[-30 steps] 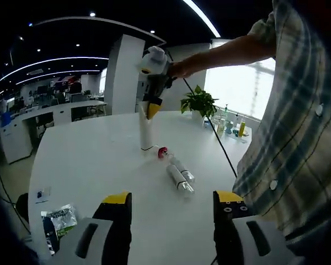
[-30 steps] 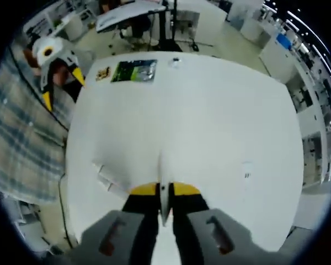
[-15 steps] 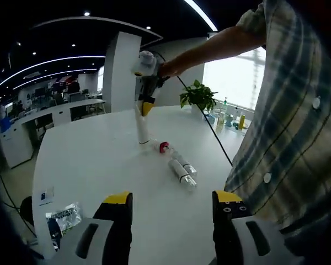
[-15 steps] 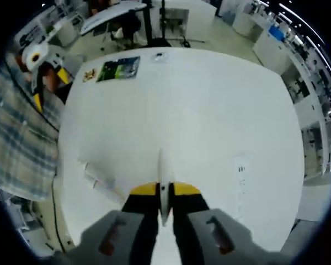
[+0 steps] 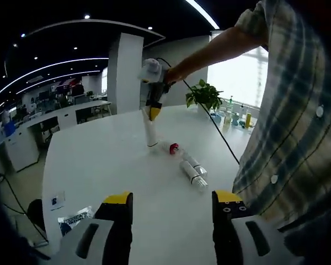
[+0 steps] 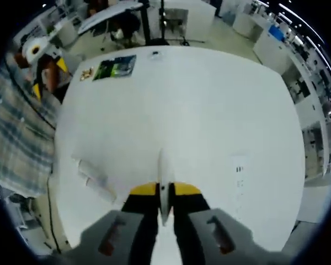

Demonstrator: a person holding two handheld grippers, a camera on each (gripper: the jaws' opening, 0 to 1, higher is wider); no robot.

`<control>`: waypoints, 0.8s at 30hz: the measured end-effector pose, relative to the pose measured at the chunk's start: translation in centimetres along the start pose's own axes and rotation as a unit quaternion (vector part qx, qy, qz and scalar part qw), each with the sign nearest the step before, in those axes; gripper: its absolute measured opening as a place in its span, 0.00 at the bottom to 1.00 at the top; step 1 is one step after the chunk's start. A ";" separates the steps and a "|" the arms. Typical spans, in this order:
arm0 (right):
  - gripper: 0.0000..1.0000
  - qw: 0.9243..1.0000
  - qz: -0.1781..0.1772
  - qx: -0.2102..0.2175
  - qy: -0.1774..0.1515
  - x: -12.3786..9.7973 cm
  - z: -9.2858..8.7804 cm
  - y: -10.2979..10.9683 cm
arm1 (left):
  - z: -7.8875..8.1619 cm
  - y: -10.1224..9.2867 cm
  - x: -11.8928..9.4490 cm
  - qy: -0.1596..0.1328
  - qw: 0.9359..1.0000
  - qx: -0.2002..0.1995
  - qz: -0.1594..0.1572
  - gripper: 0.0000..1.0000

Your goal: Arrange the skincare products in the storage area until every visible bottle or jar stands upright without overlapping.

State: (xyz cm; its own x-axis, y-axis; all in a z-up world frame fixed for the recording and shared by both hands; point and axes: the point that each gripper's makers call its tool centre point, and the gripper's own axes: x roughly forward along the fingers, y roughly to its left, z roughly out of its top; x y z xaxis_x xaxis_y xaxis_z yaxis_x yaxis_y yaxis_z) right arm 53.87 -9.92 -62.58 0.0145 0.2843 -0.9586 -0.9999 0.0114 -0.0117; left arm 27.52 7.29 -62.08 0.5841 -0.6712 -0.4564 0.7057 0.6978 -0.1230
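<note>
Far across the white table, a white tube stands upright, clamped in the right gripper; two clear bottles lie just beside it. Nearer, the left gripper hangs with jaws apart.

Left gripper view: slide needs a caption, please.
Right gripper stands a white tube upright on the table; bottles lie beside it.

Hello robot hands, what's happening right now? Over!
Left gripper open. Right gripper shut on white tube, standing it on table. Two clear bottles lying down.
</note>
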 end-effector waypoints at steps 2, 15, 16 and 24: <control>0.06 1.000 0.000 -0.003 0.002 0.2 -0.3 -0.2 | -0.1 0.1 -0.2 -0.003 1.000 -0.005 0.004 0.59; 0.09 1.000 -0.001 0.007 -0.001 0.0 -1.1 -0.7 | -1.1 -1.2 0.0 0.007 1.000 -0.008 -0.007 0.59; 0.09 1.000 -0.001 0.008 -0.001 0.0 -1.1 -0.7 | -1.1 -1.2 0.1 0.007 1.000 -0.008 -0.007 0.59; 0.09 1.000 -0.014 0.009 -0.007 -0.5 -1.3 -0.9 | -0.8 -1.4 -0.1 0.003 1.000 -0.005 -0.009 0.60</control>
State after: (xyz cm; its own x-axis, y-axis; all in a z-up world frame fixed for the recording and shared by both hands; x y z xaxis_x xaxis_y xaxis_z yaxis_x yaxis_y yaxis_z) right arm 54.74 -11.33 -62.46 0.0435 0.2977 -0.9537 -0.9987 0.0367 -0.0341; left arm 26.18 6.60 -62.60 0.5680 -0.6825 -0.4600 0.7123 0.6876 -0.1407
